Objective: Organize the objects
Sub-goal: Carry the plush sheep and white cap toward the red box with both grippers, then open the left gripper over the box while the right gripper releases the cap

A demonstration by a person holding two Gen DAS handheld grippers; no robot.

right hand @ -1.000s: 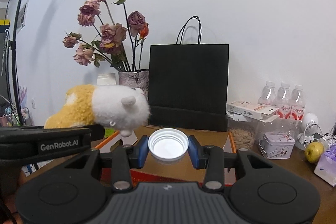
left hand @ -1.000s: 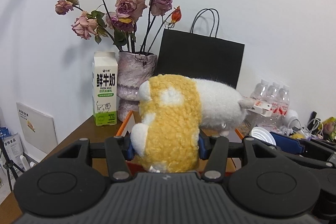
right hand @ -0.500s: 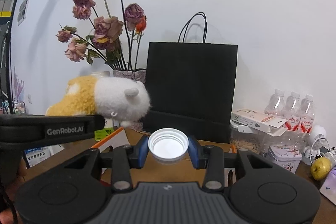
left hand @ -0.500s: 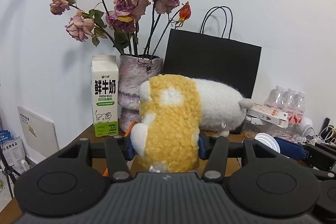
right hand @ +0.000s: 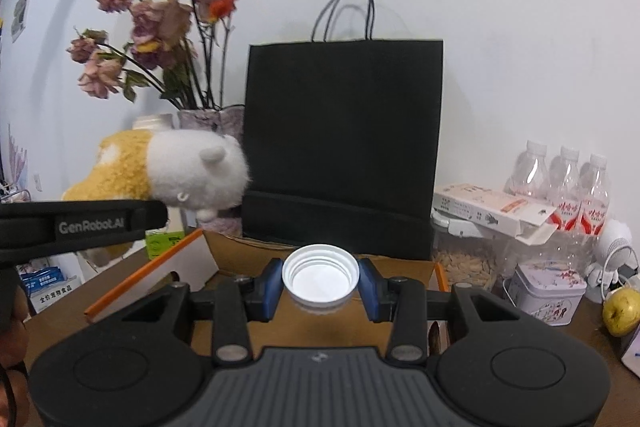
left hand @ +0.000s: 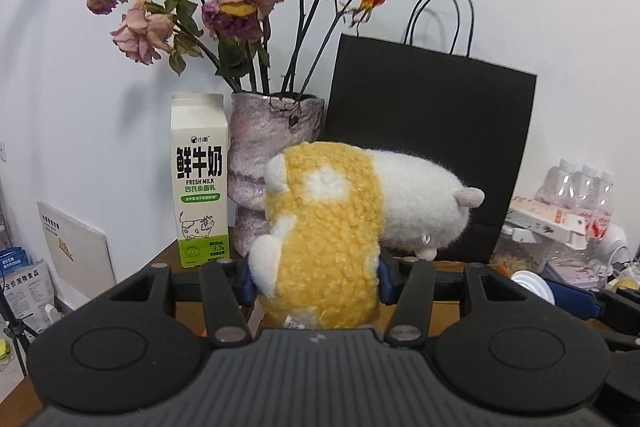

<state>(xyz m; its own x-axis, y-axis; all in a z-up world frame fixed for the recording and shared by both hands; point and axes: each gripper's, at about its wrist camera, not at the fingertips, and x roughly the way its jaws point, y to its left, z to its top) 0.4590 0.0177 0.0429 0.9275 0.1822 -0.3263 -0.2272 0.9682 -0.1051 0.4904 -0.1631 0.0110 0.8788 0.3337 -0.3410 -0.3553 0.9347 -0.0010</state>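
My left gripper (left hand: pixel 314 279) is shut on a yellow and white plush toy (left hand: pixel 340 227), held in the air above the table; the toy also shows at the left of the right wrist view (right hand: pixel 176 175). My right gripper (right hand: pixel 320 285) is shut on a white screw cap (right hand: pixel 320 277), its open side facing the camera, above an open cardboard box (right hand: pixel 248 259). The cap also shows at the right of the left wrist view (left hand: pixel 532 283).
A milk carton (left hand: pixel 200 183), a vase of dried roses (left hand: pixel 272 171) and a black paper bag (right hand: pixel 340 147) stand at the back. Water bottles (right hand: pixel 568 187), a small carton (right hand: pixel 492 207), a tin (right hand: pixel 548 291), a seed jar (right hand: pixel 464 259) and a pear (right hand: pixel 620 311) stand at the right.
Both grippers have dropped lower and moved closer to the back of the table, each still holding its object. The box now lies nearer under the right gripper.
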